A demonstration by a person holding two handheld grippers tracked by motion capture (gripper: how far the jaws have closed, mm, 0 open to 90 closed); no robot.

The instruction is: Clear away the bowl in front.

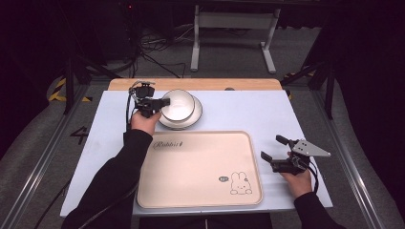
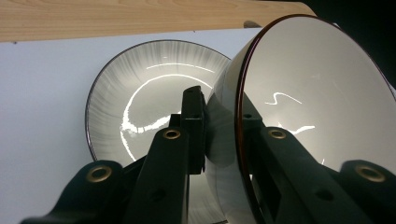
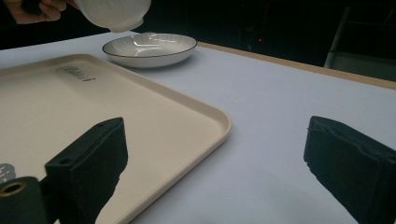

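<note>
The bowl (image 2: 317,88) is glossy white with a thin dark reddish-brown rim. The plate (image 2: 140,93) at the far left is white with fine grey radial streaks and a dark rim. The near tray (image 1: 200,167) is cream, with a line-drawn rabbit (image 1: 240,183) and dark lettering. The tabletop (image 1: 248,109) is pale blue-grey, wood-toned along its far edge.

You had a beige tray (image 1: 200,169) lying on the pale table (image 1: 248,112), its rabbit print (image 1: 240,183) at the tray's near right corner. Beyond the tray's far edge, a white metal stand (image 1: 234,21) stood on the floor behind the table.
</note>
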